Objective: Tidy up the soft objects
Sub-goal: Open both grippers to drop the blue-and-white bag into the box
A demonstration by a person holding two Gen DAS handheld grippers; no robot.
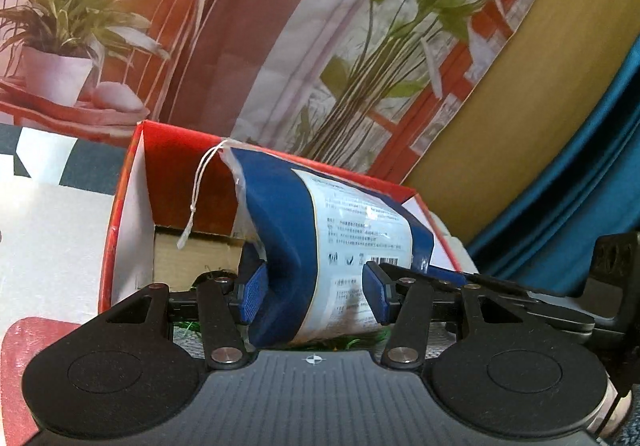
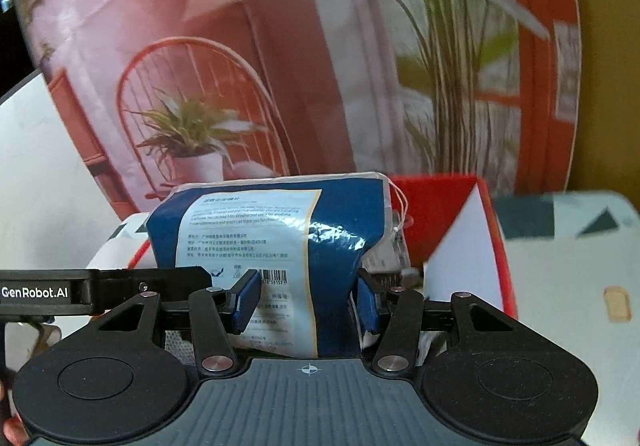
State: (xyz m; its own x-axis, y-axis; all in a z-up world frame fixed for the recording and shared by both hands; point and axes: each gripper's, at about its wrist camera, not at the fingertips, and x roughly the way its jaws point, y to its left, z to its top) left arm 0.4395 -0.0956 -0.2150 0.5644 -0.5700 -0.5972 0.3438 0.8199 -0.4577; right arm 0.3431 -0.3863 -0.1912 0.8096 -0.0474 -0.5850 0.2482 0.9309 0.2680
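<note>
A soft blue package with a white printed label (image 1: 340, 238) (image 2: 272, 242) and a white drawstring hangs over an open red box (image 1: 132, 174) (image 2: 436, 206) with white inner walls. My left gripper (image 1: 316, 294) is shut on one end of the package, its blue pads (image 1: 254, 294) pinching the sides. At the other end my right gripper (image 2: 307, 302) is likewise shut on it, blue pads (image 2: 246, 300) pressed in. The package's upper end leans into the box opening. Cardboard shows on the box floor (image 1: 192, 258), and small items (image 2: 394, 250) lie behind the package.
A printed backdrop of plants and a red chair (image 1: 280, 26) (image 2: 280, 66) stands right behind the box. The table has a white and grey patterned cloth (image 1: 48, 206) (image 2: 568, 246). A blue curtain (image 1: 592, 166) hangs at the right. A fingertip (image 2: 8, 422) shows at the lower left.
</note>
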